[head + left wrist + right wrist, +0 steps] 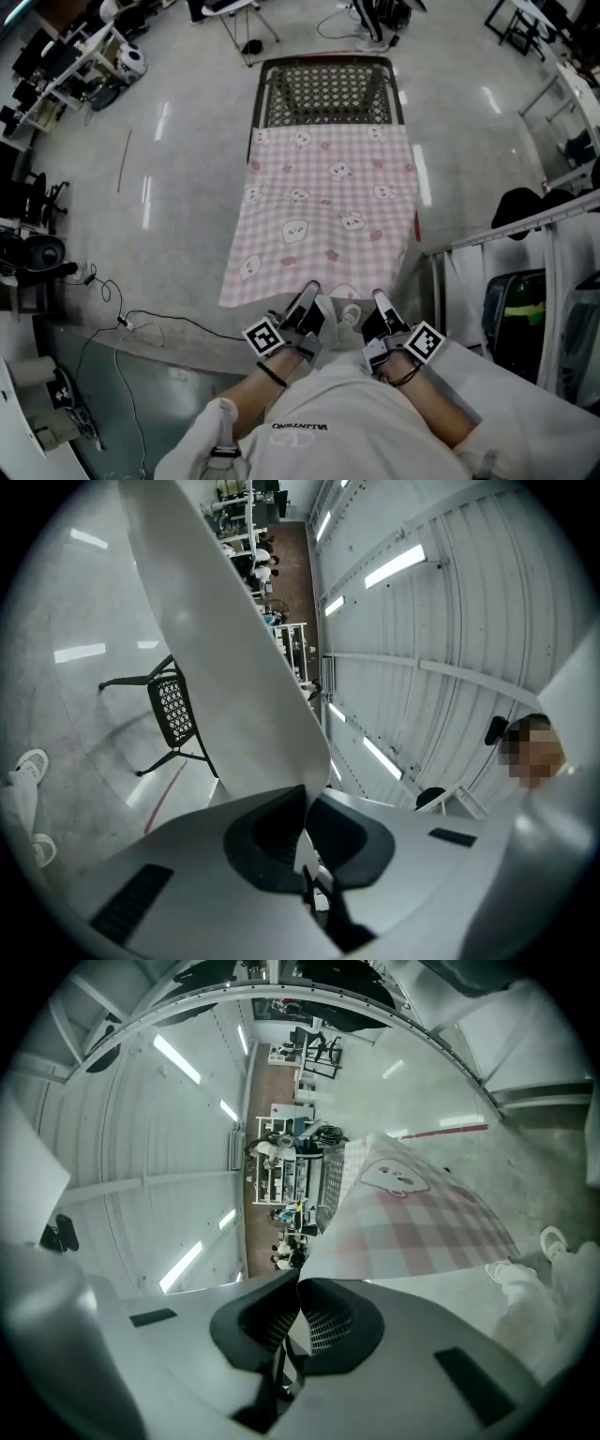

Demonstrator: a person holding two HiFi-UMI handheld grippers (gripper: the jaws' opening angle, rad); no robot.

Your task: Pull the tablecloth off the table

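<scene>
A pink checked tablecloth [323, 211] with cartoon faces lies over a black mesh table [325, 92], whose far part is bare. The cloth's near edge hangs toward me. My left gripper [309, 298] is shut on the near left edge of the cloth. My right gripper [380, 305] is shut on the near right edge. In the left gripper view the tablecloth [225, 658] shows its pale underside rising from between the closed jaws. In the right gripper view the tablecloth [412, 1218] shows its pink checks running away from the closed jaws.
Grey floor surrounds the table. A white railing [525, 230] and a dark bag [520, 206] stand at the right. Black cables [131, 323] trail on the floor at the left, beside a chair [37, 253]. Shelves with gear [66, 66] stand far left.
</scene>
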